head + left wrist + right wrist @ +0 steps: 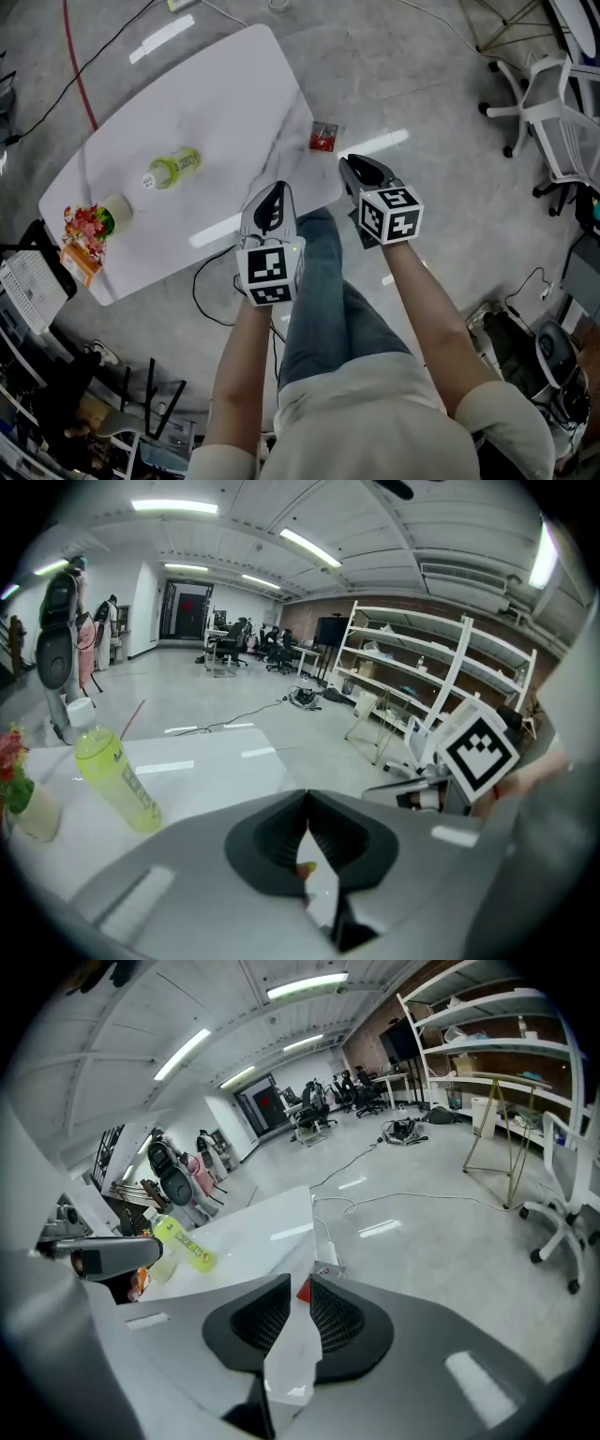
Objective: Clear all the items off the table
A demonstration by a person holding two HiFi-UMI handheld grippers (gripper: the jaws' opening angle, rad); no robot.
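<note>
While the bottle [173, 168] lies well apart on the table [225, 94], left tongs [276, 191] are closed, right tongs [349, 165] slightly parted, empty.

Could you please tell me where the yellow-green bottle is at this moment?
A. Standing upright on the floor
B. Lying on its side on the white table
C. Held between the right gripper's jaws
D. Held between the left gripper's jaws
B: the head view shows the yellow-green bottle lying on its side on the white table, with nothing gripping it.
</note>
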